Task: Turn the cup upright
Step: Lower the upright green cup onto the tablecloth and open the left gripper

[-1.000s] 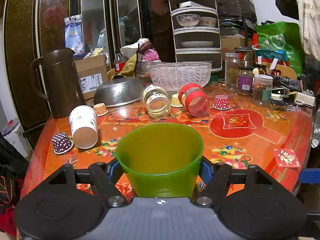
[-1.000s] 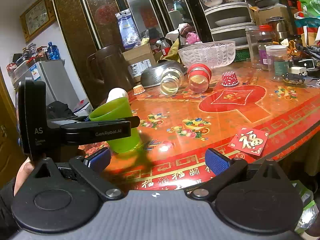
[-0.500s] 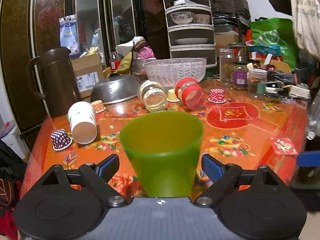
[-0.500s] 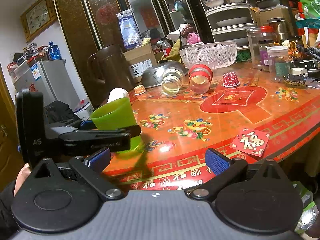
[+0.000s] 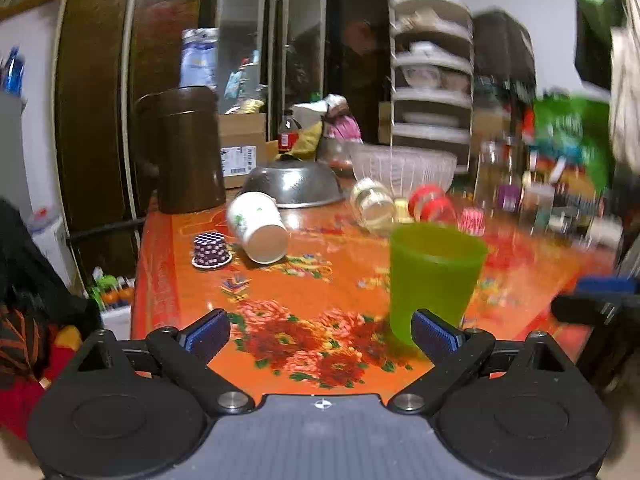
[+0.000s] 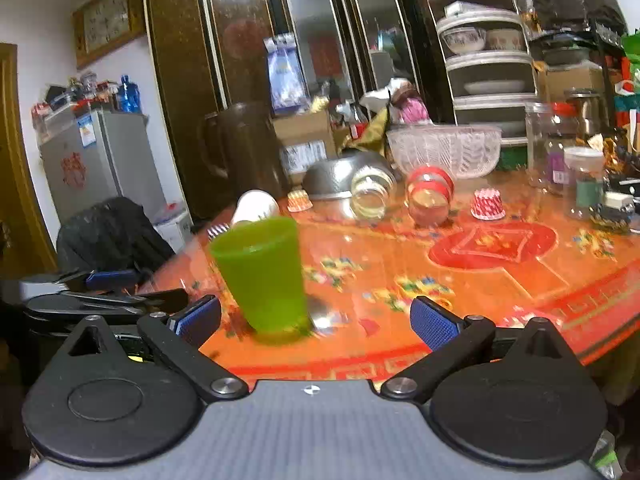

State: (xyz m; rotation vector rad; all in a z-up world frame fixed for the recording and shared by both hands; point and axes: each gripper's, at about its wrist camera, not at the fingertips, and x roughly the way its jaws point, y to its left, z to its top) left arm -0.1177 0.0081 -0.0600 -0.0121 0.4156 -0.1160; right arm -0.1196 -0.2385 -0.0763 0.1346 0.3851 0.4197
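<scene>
A green plastic cup stands upright, mouth up, on the orange patterned table near its front edge; it also shows in the right wrist view. My left gripper is open and empty, pulled back to the left of the cup, its right finger just in front of the cup's base. My right gripper is open and empty, with the cup just ahead of its left finger. The left gripper also shows at the left edge of the right wrist view.
A white paper cup lies on its side beside a purple cupcake liner. Two jars lie on their sides further back. A brown jug, a steel bowl and a clear basket stand behind.
My left gripper opened, let go of the green cup and drew back to the left. The cup stays upright on the table. The right gripper turned slightly toward the cup.
</scene>
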